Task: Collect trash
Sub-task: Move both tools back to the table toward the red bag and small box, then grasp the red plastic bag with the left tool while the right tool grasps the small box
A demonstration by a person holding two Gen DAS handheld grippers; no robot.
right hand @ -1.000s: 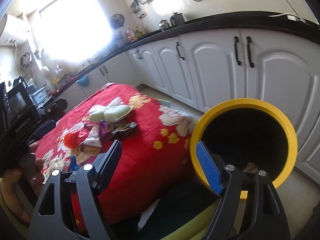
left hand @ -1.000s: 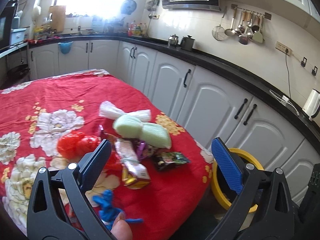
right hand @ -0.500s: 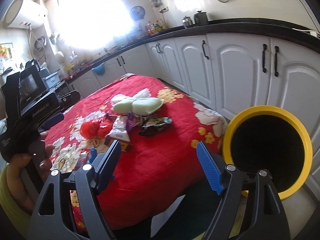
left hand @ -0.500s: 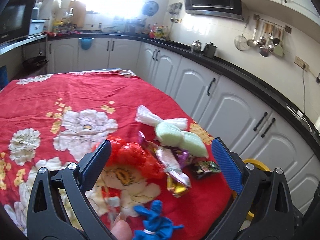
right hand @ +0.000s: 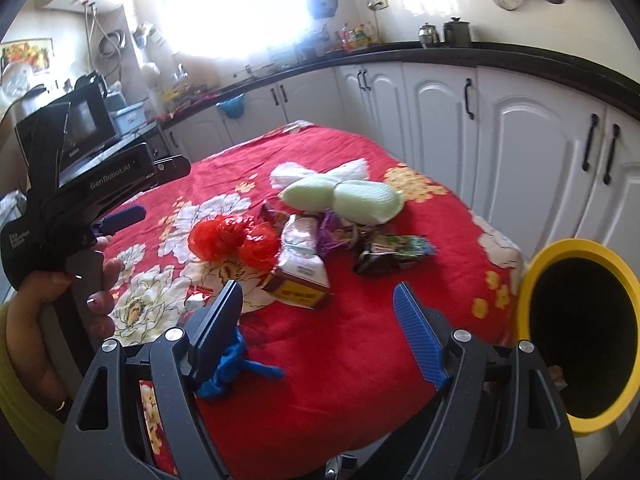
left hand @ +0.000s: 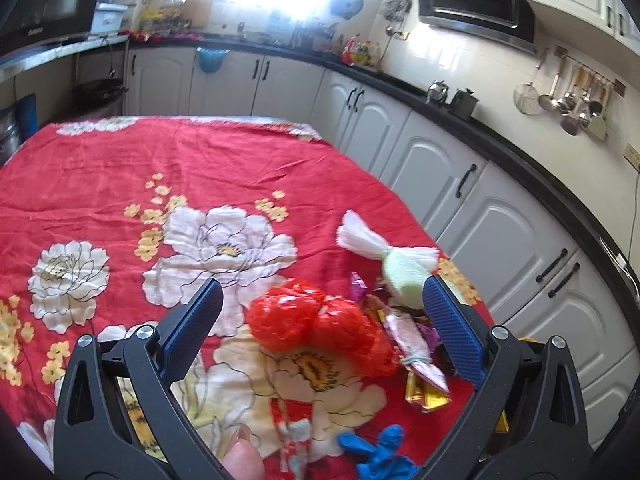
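Left wrist view looks down over a table draped in a red floral cloth (left hand: pixel 224 168), with the left gripper (left hand: pixel 320 316) spread wide and empty above the near end of a litter pile. Between its blue pads sits one crumpled red plastic bag (left hand: pixel 316 324), lying on the cloth and touching neither pad. Just right of it are a pink-and-silver wrapper (left hand: pixel 416 344) and a gold foil wrapper (left hand: pixel 424 392); one pale green foam net (left hand: pixel 404 276) with a white frayed bundle (left hand: pixel 368 240) lies behind them, partly hidden by the right pad. One blue glove-like scrap (left hand: pixel 380 448) lies at the near edge.

From the right wrist view, the right gripper (right hand: pixel 318 320) also stands wide with nothing in it, over bare cloth at the table's near edge. The person's left hand (right hand: pixel 60 308) grips the other tool at the left. The litter forms one cluster in the table's near half: the red bag (right hand: pixel 232 240), two lobes of green foam net (right hand: pixel 344 200), a small carton (right hand: pixel 300 284), a dark snack wrapper (right hand: pixel 396 252) and the blue scrap (right hand: pixel 236 368). The far half of the cloth is open. One yellow-rimmed bin (right hand: pixel 524 320) stands off the table's right edge, just beside the corner, its mouth dark. White cabinets (right hand: pixel 520 140) run close behind.
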